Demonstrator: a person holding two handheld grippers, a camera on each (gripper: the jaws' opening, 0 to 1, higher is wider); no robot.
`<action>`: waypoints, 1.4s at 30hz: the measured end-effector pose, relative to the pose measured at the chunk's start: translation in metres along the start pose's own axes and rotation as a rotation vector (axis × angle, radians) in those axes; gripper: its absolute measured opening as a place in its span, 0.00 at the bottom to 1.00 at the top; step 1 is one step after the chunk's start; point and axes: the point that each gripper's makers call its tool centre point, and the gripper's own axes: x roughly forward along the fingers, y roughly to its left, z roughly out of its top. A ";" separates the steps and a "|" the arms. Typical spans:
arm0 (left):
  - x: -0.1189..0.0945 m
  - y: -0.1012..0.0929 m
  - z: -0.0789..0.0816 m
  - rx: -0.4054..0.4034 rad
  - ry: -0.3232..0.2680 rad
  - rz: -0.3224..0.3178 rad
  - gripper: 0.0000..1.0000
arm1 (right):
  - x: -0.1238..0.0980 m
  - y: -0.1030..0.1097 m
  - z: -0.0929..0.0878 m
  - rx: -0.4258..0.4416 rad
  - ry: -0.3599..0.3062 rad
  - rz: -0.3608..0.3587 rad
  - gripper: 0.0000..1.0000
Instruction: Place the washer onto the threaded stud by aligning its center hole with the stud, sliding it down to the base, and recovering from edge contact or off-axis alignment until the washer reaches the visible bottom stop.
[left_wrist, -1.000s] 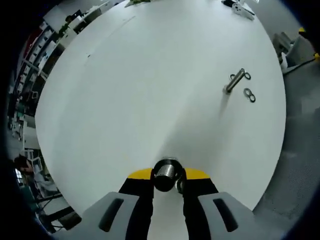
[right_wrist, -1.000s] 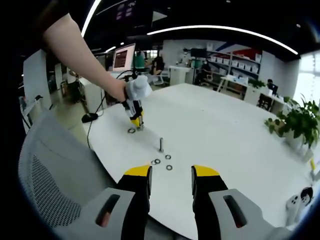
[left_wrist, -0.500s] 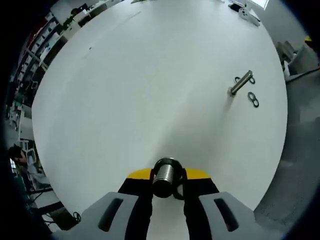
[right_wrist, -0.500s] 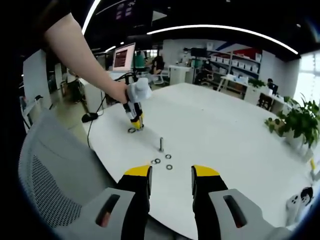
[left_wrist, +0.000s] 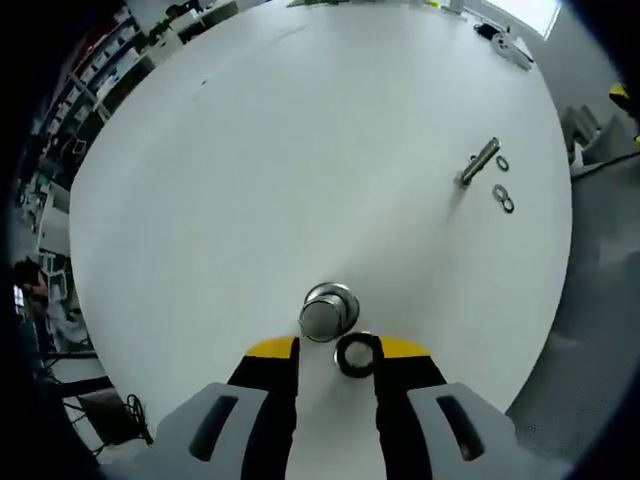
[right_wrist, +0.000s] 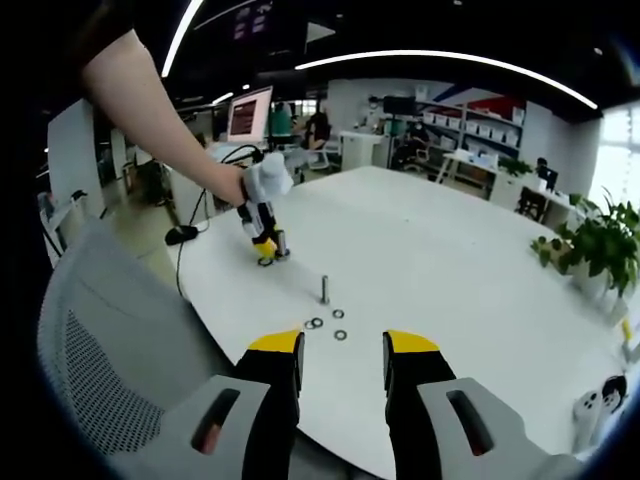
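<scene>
In the left gripper view we see the left gripper (left_wrist: 337, 362) with its yellow-tipped jaws set a narrow gap apart, holding nothing. Just ahead of the tips a stud (left_wrist: 328, 310) stands on the white table (left_wrist: 250, 170), seen nearly end-on, free of both jaws. A dark washer (left_wrist: 357, 354) lies flat on the table beside the stud's base, close against the inner edge of the right jaw tip — whether it touches that tip we cannot tell. It is not on the stud. Farther off, toward the table's edge, a second stud (left_wrist: 479, 162) stands upright with three loose washers (left_wrist: 502, 197) near its foot. In the right gripper view the right gripper (right_wrist: 340, 362) hovers over the near edge of the table (right_wrist: 450, 260), jaws parted with a clear gap and nothing between them. Beyond them stand the second stud (right_wrist: 324, 289) and its washers (right_wrist: 325, 322). Further back the left gripper (right_wrist: 266, 246) points down at the table, held by a person's hand (right_wrist: 262, 180) — the near stud and washer at its tips are too small to resolve there. A mesh chair (right_wrist: 110, 360) sits at the left.
</scene>
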 end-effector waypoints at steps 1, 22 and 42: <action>0.001 0.000 -0.002 -0.012 -0.001 -0.004 0.29 | 0.000 0.000 0.000 0.000 0.000 0.000 0.34; 0.017 -0.012 -0.011 -0.032 0.002 -0.023 0.29 | 0.002 0.004 -0.003 -0.006 0.016 0.017 0.34; 0.022 -0.015 -0.012 -0.033 -0.042 -0.019 0.21 | 0.003 0.005 -0.007 -0.016 0.040 0.021 0.34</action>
